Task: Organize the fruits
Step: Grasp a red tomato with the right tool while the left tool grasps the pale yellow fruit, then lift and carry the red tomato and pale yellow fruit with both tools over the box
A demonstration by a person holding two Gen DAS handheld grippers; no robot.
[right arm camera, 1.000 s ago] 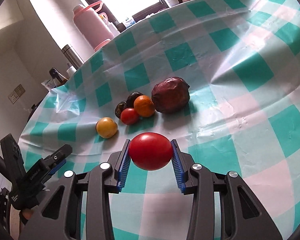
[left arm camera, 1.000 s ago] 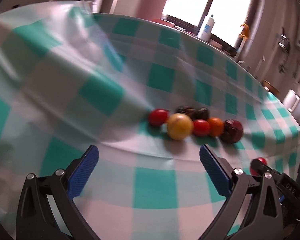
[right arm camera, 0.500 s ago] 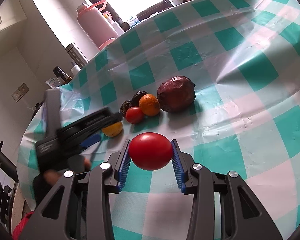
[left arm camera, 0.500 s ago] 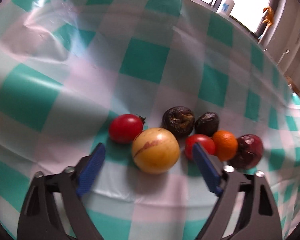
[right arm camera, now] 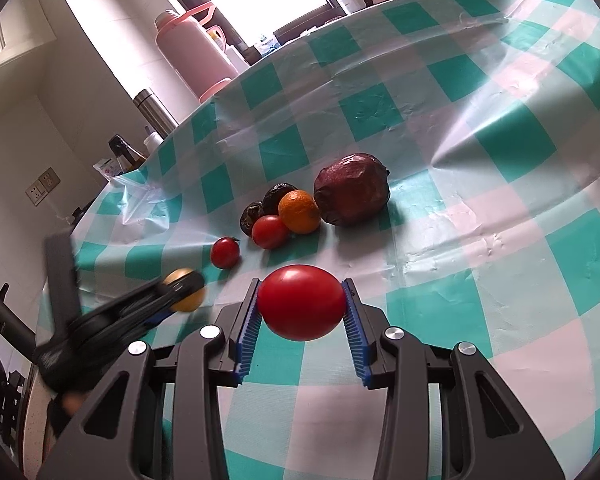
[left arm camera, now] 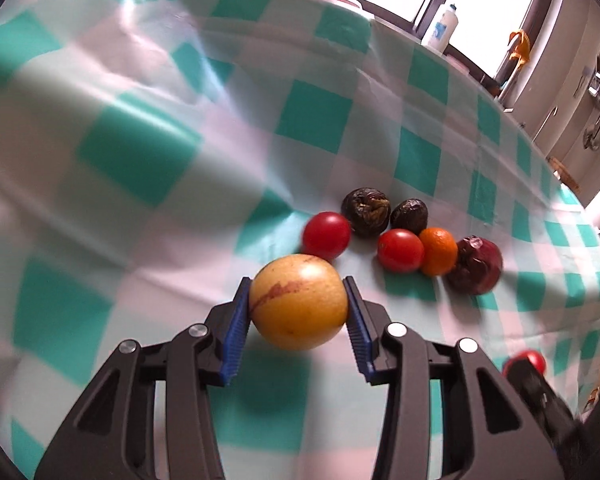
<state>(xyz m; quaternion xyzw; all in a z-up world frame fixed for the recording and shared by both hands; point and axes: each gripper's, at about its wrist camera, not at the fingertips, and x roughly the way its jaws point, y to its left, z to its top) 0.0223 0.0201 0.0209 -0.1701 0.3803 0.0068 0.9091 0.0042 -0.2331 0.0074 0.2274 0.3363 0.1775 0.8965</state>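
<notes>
The left gripper (left arm camera: 298,312) has just been closing and now clamps the yellow fruit (left arm camera: 298,306) – seemingly just off the checked counter (left arm camera: 148,152), though blur hides contact. Farther right, small tomatoes, two dark fruits, an orange (left arm camera: 438,251) and a wrinkled maroon fruit (left arm camera: 476,266) cluster. The right gripper (right arm camera: 300,304) grips a red tomato (right arm camera: 300,302) – clenched tight.

Sat on the surface (left arm camera: 148,152) in a huddle: two wrinkled fruits (left arm camera: 366,211) at the back, small tomato (left arm camera: 326,235) to their left, second tomato (left arm camera: 401,250), orange (left arm camera: 438,251) and large shrivelled fruit (left arm camera: 476,265) in front, running rightward, touching.
</notes>
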